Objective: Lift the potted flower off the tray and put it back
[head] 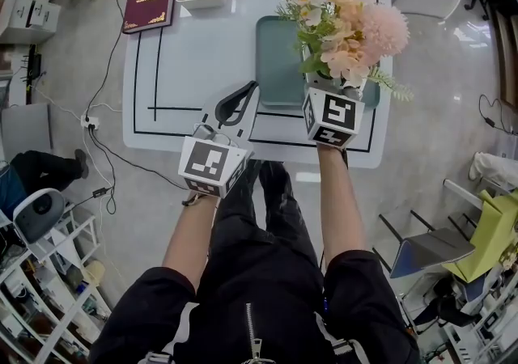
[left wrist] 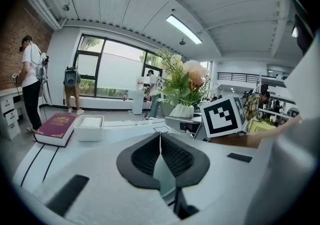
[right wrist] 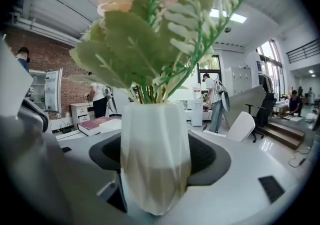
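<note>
The potted flower (head: 344, 23) stood at the teal tray's (head: 275, 63) near right corner, its white faceted pot (right wrist: 156, 154) between the right claw's (head: 330, 91) pads, which clasped its sides. The left claw (head: 235, 103) was clenched and empty, just left of the tray over the worktop (head: 194, 47). Both forearms reached forward, tipped slightly down.

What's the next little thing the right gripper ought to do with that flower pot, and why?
Probably a short, straight lift. The right gripper has the potted flower between its jaws, pads seemingly on its white sides, at the green tray. The left gripper is shut and empty.
</note>
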